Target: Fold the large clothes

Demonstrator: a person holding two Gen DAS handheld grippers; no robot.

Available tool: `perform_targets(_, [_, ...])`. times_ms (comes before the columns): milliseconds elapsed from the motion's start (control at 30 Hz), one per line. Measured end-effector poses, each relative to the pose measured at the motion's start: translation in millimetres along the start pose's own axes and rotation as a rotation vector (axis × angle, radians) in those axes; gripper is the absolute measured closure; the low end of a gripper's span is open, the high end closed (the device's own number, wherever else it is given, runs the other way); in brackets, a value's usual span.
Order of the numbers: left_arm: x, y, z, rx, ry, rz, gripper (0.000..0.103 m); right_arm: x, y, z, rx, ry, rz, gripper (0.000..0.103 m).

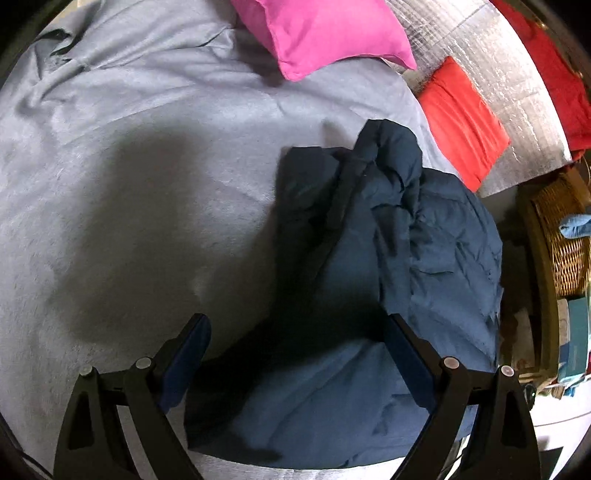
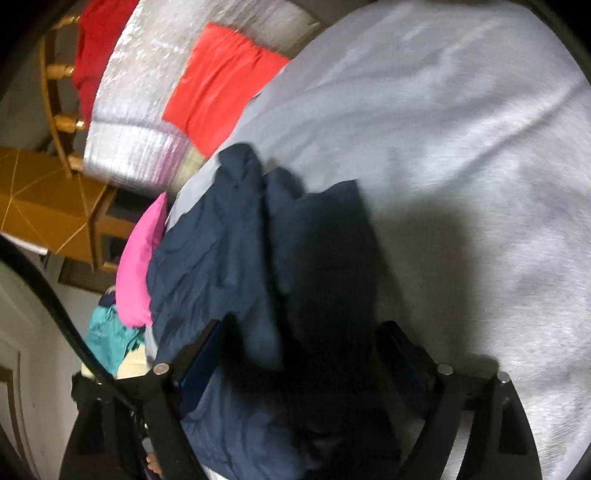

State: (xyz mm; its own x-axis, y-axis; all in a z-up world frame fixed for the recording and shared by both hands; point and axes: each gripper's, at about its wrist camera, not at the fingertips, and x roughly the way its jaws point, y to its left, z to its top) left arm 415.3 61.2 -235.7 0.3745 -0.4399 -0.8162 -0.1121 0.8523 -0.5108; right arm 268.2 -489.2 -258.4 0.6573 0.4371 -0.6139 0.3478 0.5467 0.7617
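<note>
A dark navy padded jacket lies bunched on the grey bed cover at the right side of the bed. My left gripper is open above its near edge, with nothing between the jaws. In the right wrist view the same jacket lies folded in a heap on the grey cover. My right gripper is open above the jacket, jaws wide apart and holding nothing.
A pink pillow and a red cushion lie at the head of the bed on a silver quilted cover. A wicker basket stands beside the bed. A wooden chair and pink cloth show to the right gripper's left.
</note>
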Motion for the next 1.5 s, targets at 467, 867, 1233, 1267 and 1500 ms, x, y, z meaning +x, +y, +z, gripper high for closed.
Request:
perform_targets(467, [14,-11,-11,0.012,0.067,-0.029,0.010,12,16,-19,-0.101,0.051,-0.001,0.015])
perform_targets(867, [14,-10,-12,0.006,0.036,-0.016,0.022,19,24,-29,-0.123,0.032,-0.014,0.027])
perform_targets(1233, [-1,-19,-21,0.031,-0.023,-0.018,0.049,12,38,-34,-0.166,-0.040,-0.061,0.041])
perform_targets(1267, [1,-17,-20,0.010,-0.015,-0.026,0.047,14,32,-32,-0.137,-0.030,-0.046,0.040])
perform_targets(1500, [-6,-27,-22,0.042,-0.052,-0.002,0.058,8,31,-35,-0.146,-0.064,-0.038,0.043])
